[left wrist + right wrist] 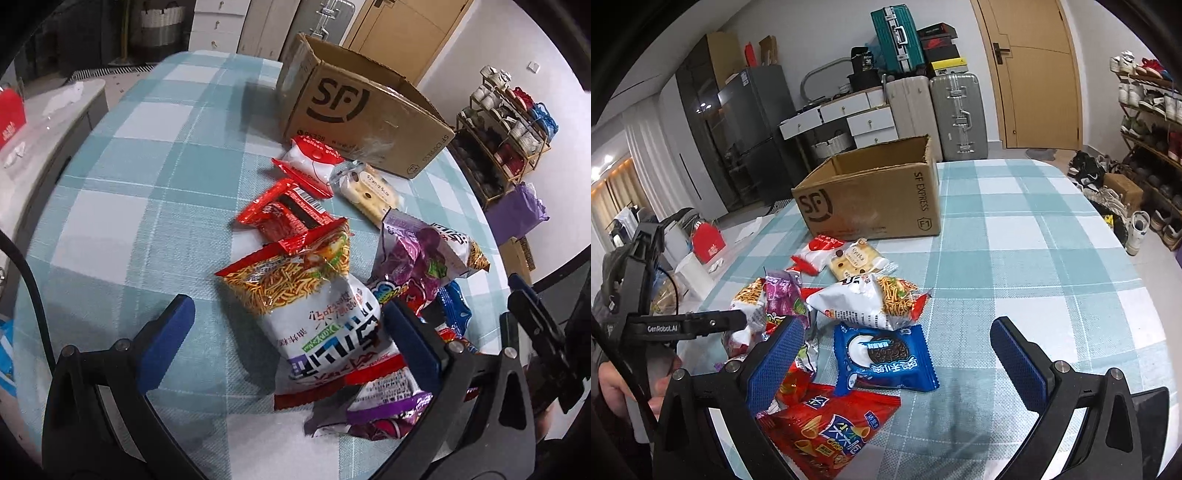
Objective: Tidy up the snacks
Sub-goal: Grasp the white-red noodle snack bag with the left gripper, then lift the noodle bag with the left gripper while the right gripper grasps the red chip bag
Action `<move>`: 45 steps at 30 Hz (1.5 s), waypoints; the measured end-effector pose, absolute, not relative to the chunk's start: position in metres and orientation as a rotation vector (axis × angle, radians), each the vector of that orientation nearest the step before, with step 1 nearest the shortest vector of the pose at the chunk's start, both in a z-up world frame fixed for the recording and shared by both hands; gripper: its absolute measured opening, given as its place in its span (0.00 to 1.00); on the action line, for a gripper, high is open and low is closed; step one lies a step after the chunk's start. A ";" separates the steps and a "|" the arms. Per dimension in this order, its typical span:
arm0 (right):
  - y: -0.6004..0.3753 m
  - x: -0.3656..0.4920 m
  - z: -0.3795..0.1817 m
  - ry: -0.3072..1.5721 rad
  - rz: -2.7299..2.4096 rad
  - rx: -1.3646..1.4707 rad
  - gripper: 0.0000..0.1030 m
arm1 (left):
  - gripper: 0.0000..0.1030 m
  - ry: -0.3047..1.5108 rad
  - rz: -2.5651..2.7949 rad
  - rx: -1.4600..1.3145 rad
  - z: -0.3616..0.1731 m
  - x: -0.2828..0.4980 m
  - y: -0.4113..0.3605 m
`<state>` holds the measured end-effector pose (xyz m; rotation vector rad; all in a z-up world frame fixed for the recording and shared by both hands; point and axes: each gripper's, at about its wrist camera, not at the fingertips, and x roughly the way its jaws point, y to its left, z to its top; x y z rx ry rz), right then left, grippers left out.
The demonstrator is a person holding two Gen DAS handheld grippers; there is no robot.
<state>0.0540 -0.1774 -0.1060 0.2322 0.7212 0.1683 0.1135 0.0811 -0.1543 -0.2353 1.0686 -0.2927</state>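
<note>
The left gripper (284,332) stands wide open, holding nothing, its blue pads either side of a white noodle-snack bag (317,314) on the checked tablecloth (147,177). The right gripper (897,354) is equally spread and empty; a blue cookie packet (884,358) lies between its fingers, seemingly untouched. Beyond both stands the cardboard box (871,195).

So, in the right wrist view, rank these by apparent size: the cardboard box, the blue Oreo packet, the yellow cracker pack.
1. cardboard box, clearly largest, though farthest.
2. blue Oreo packet, helped by being near the camera.
3. yellow cracker pack, smallest, but farther off, so its true size against the Oreo packet is unsure.
</note>
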 end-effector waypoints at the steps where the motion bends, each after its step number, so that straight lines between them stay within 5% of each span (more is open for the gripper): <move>1: -0.177 0.054 -0.106 0.723 0.173 0.235 1.00 | 0.97 1.076 -0.305 -0.251 -0.156 0.114 0.081; 6: -0.176 0.055 -0.111 0.733 0.187 0.244 1.00 | 0.71 1.125 -0.353 -0.308 -0.167 0.118 0.081; 15: -0.175 0.051 -0.108 0.734 0.197 0.247 1.00 | 0.43 1.112 -0.368 -0.289 -0.170 0.115 0.080; 45: -0.168 -0.004 -0.109 0.761 0.267 0.259 1.00 | 0.40 1.001 -0.360 -0.276 -0.132 0.058 0.125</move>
